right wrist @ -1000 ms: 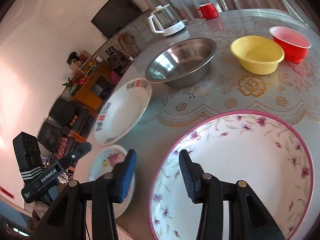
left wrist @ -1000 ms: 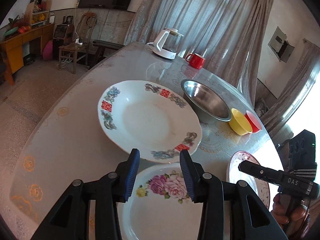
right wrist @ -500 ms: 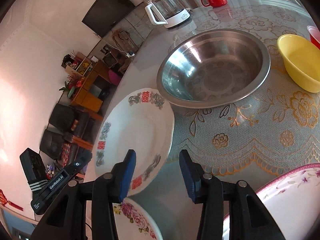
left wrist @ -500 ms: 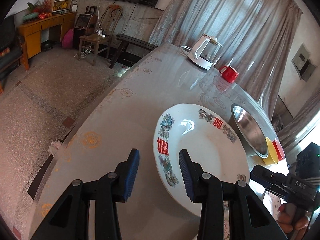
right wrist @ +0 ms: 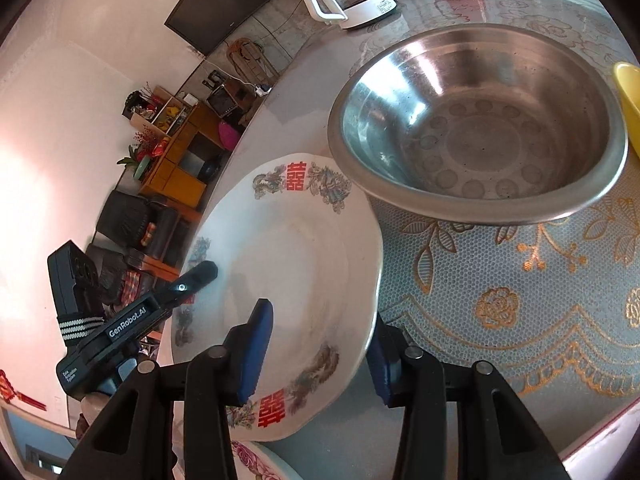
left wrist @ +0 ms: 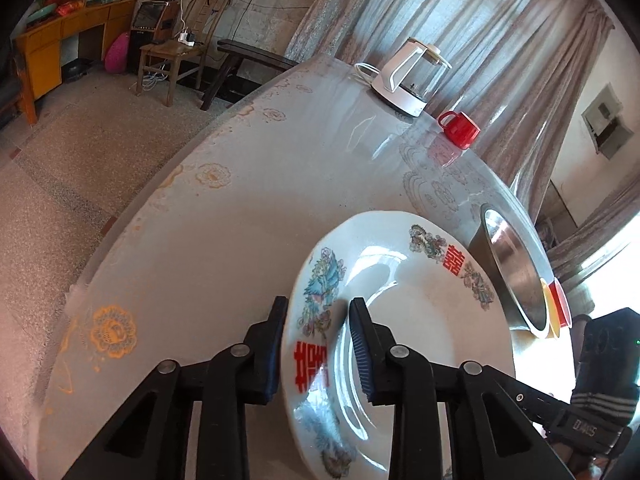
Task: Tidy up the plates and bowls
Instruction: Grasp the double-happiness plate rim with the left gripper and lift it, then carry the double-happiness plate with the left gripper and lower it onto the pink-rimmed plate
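Note:
A large white plate with red characters (left wrist: 420,312) lies on the table; it also shows in the right wrist view (right wrist: 296,264). My left gripper (left wrist: 318,344) is open and straddles the plate's left rim, one finger outside, one over the plate. My right gripper (right wrist: 320,348) is open and straddles the plate's right rim the same way. A steel bowl (right wrist: 476,120) stands just beyond the plate, also seen in the left wrist view (left wrist: 512,272). A yellow bowl (right wrist: 630,96) and a red bowl (left wrist: 562,304) sit past it. A small rose plate (right wrist: 256,458) peeks out under the big plate.
A white kettle (left wrist: 412,76) and a red mug (left wrist: 460,128) stand at the far side of the round table (left wrist: 240,220). A purple-rimmed plate's edge (right wrist: 608,440) lies at my near right. The table edge and the floor drop off to the left.
Both grippers have moved forward onto the big plate: the left now straddles its left rim, the right its right rim. Both stay open.

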Available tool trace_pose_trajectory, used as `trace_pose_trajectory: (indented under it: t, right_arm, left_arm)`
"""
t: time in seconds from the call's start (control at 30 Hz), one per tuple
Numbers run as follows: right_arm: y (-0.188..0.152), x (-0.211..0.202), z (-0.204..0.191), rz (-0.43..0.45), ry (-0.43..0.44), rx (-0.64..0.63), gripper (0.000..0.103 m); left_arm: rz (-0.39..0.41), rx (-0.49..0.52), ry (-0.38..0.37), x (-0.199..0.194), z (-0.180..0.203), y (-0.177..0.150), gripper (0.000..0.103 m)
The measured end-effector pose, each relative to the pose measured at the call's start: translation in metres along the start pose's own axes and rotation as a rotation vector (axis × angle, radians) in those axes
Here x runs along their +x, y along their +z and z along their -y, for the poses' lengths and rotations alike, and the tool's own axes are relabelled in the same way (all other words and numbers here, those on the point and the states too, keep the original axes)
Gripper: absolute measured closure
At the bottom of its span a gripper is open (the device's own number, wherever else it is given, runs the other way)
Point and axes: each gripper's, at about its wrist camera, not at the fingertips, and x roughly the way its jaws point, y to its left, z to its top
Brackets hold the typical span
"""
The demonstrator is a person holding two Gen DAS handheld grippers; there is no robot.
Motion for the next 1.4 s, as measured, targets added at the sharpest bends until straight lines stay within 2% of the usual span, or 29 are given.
trace_pose_trajectory:
  t: [0.07, 0.3, 0.5, 0.63, 0.77, 1.0, 1.13, 1.3, 1.4]
  right_arm:
    - [0.0, 0.001, -0.004, 0.011, -0.021, -0.022, 0.06]
    - [0.002, -0.004, 0.004, 0.017, -0.022, -0.02, 0.06]
    - [0.002, -0.002, -0.001, 0.016, -0.032, -0.038, 0.06]
    - [0.001, -0.002, -0.003, 0.023, -0.045, -0.045, 0.06]
    - [-0.002, -0.004, -0.01, 0.023, -0.103, -0.11, 0.06]
    - [-0.007, -0.008, -0.012, 0.011, -0.086, -0.106, 0.06]
    - [-0.003, -0.006, -0.005, -0.001, -0.059, -0.074, 0.06]
    - [-0.004, -0.004, -0.008, 0.006, -0.066, -0.095, 0.059]
    - [-0.005, -0.004, -0.011, 0.008, -0.076, -0.103, 0.059]
  left_arm:
    - [0.009, 0.02, 0.028, -0.003, 0.004, -0.005, 0.074]
    - [-0.008, 0.086, 0.008, -0.011, 0.006, -0.019, 0.077]
    - [0.003, 0.025, -0.004, -0.006, 0.003, -0.009, 0.074]
    - [0.012, 0.078, 0.044, -0.005, 0.013, -0.012, 0.072]
    - [0.021, 0.086, -0.001, -0.016, 0.007, -0.018, 0.074]
    - [0.022, 0.075, -0.074, -0.033, 0.0, -0.026, 0.074]
    - [-0.007, 0.07, -0.042, -0.018, -0.002, -0.026, 0.075]
    - [0.009, 0.049, -0.048, -0.017, -0.003, -0.024, 0.075]
    - [0.034, 0.085, -0.026, -0.023, 0.004, -0.027, 0.075]
